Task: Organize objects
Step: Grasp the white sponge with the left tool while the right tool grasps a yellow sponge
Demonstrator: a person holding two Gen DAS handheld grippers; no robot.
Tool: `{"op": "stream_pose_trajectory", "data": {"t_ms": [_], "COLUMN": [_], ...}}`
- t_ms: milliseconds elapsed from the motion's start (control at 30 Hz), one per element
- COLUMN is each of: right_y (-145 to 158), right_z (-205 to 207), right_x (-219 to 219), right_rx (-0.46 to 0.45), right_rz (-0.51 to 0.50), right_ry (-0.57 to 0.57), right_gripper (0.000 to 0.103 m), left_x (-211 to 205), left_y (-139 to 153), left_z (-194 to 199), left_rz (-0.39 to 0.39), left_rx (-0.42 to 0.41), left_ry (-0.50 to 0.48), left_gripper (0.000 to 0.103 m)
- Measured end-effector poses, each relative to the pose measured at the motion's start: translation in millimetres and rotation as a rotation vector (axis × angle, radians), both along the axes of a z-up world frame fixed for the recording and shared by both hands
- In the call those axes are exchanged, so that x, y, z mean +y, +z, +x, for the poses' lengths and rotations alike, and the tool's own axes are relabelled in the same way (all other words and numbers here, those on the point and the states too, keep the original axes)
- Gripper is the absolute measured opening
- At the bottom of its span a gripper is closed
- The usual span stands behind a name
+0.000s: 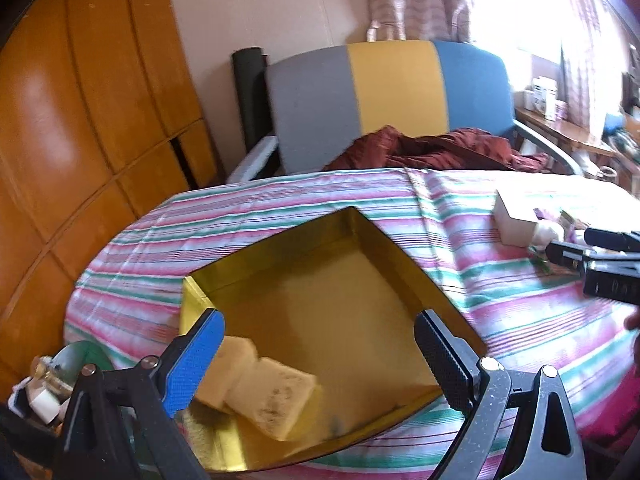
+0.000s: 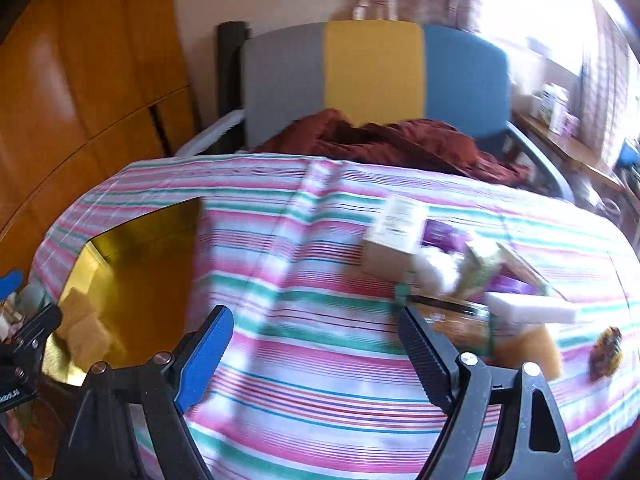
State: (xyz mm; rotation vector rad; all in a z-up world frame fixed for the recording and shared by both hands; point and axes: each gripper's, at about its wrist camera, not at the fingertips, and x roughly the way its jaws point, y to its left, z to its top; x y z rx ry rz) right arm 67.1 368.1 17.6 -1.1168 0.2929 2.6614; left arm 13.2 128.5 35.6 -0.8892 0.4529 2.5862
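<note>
A shallow gold tray (image 1: pixel 404 264) lies on the striped cloth and holds a tan sponge (image 1: pixel 276 400) beside its mirror image on the tray's left wall. My left gripper (image 1: pixel 320 364) is open and empty just above the tray's near side. My right gripper (image 2: pixel 316 356) is open and empty over bare cloth, left of a blurred pile: a white box (image 2: pixel 394 232), purple packets (image 2: pixel 444 236), a white block (image 2: pixel 532 308), an orange sponge (image 2: pixel 532 354). The tray also shows at the left in the right wrist view (image 2: pixel 132 240). The right gripper shows at the right edge in the left wrist view (image 1: pixel 600 256).
A striped cloth (image 1: pixel 280 204) covers the table. A grey, yellow and blue chair (image 1: pixel 384 96) with a dark red cloth (image 1: pixel 440 148) stands behind it. Wooden cabinets (image 1: pixel 80 120) stand left. A cluttered shelf (image 1: pixel 560 120) is at the right. A small dark item (image 2: pixel 606 352) lies far right.
</note>
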Motion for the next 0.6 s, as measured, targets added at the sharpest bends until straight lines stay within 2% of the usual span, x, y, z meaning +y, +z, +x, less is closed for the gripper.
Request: {"op": "stream_pose_trajectory", "data": {"t_ms": [200, 467, 600], "right_y": [-2, 8, 11], "right_z": [35, 113, 146], "right_x": [74, 187, 228], "right_rx": [-0.036, -0.081, -0.085], "right_rz": [-0.047, -0.080, -0.129], "right_ry": [-0.171, -0.491, -0.611], "right_gripper": [0.086, 0.086, 0.086], "left_x": [40, 101, 136], "left_y": [-4, -14, -22], "left_z": [3, 13, 19], "left_rz": [0.001, -0.029, -0.043], "left_rx": [-0.036, -0.074, -0.106], "left_ry": [-0.140, -0.319, -0.401], "left_gripper": [0.097, 0.097, 0.097]}}
